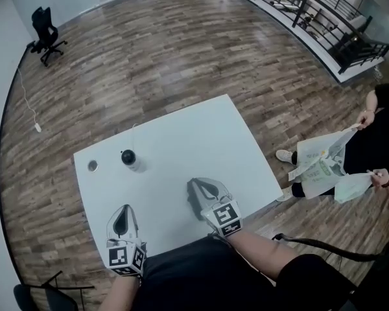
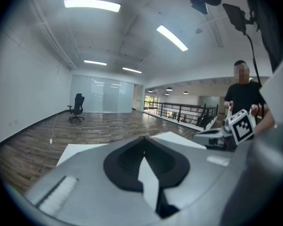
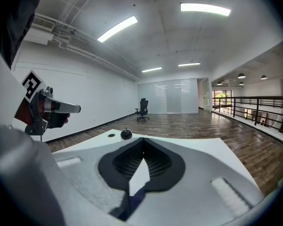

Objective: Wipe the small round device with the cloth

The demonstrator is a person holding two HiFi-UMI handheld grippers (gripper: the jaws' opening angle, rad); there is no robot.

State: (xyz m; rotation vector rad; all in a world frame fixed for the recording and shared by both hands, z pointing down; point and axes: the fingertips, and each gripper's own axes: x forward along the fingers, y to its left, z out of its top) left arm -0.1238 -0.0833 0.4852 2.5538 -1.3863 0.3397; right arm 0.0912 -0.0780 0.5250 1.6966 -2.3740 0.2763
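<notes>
The small round black device (image 1: 127, 155) stands on the white table (image 1: 233, 148), left of its middle; in the right gripper view the device (image 3: 126, 134) shows just past my jaws. A pale, see-through patch (image 1: 136, 165) lies against it; I cannot tell whether that is the cloth. My left gripper (image 1: 124, 208) hovers over the table's near left edge, jaws together, empty. Over the near middle of the table, my right gripper (image 1: 196, 183) is shut on nothing. Both are well short of the device. The left gripper (image 2: 143, 138) and right gripper (image 3: 143, 139) show closed tips in their own views.
A small grey disc (image 1: 93, 166) lies on the table left of the device. A person holding plastic bags (image 1: 324, 164) sits off the table's right side. An office chair (image 1: 47, 34) stands far left on the wood floor, and a railing (image 1: 324, 11) runs along the back right.
</notes>
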